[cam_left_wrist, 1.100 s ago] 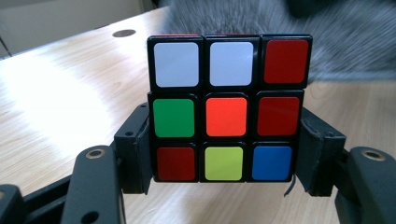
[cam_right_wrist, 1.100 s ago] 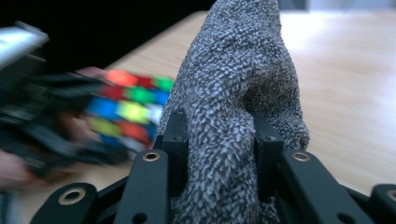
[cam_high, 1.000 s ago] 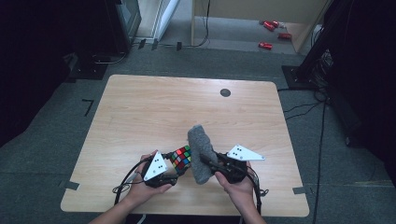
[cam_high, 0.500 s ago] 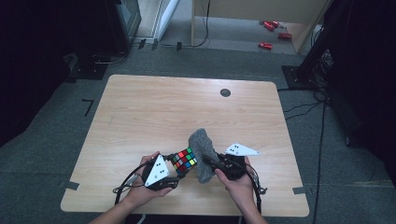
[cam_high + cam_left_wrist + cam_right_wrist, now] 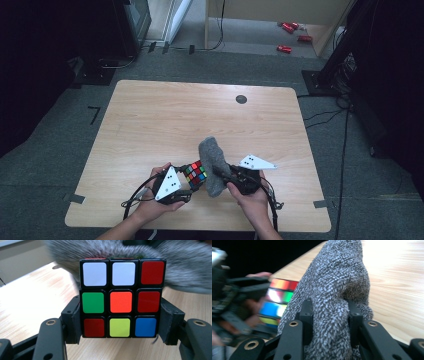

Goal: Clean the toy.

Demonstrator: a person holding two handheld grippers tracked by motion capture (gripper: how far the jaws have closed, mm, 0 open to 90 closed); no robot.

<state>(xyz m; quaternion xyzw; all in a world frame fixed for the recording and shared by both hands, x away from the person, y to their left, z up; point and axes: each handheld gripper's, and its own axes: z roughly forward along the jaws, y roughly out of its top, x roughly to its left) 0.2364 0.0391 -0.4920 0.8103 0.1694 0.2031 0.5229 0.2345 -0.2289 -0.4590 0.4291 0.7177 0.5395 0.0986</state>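
My left gripper (image 5: 192, 181) (image 5: 120, 323) is shut on a colour-tiled puzzle cube (image 5: 195, 174) (image 5: 121, 298), its pads pressing the cube's two sides. The cube is held just above the wooden table (image 5: 165, 120) near its front edge. My right gripper (image 5: 220, 176) (image 5: 329, 315) is shut on a grey woolly cloth (image 5: 212, 162) (image 5: 337, 295), bunched between its jaws. The cloth lies against the cube's far side and top. In the right gripper view the cube (image 5: 278, 302) shows blurred at the left, behind the cloth.
A small dark round mark (image 5: 241, 99) sits near the table's far edge. Cables (image 5: 137, 192) trail from both grippers over the front edge. Red objects (image 5: 287, 30) lie on the floor beyond the table, and dark equipment stands at the left and right.
The cloth has shifted slightly against the cube, with the right hand moving a little. The left hand and cube have stayed put.
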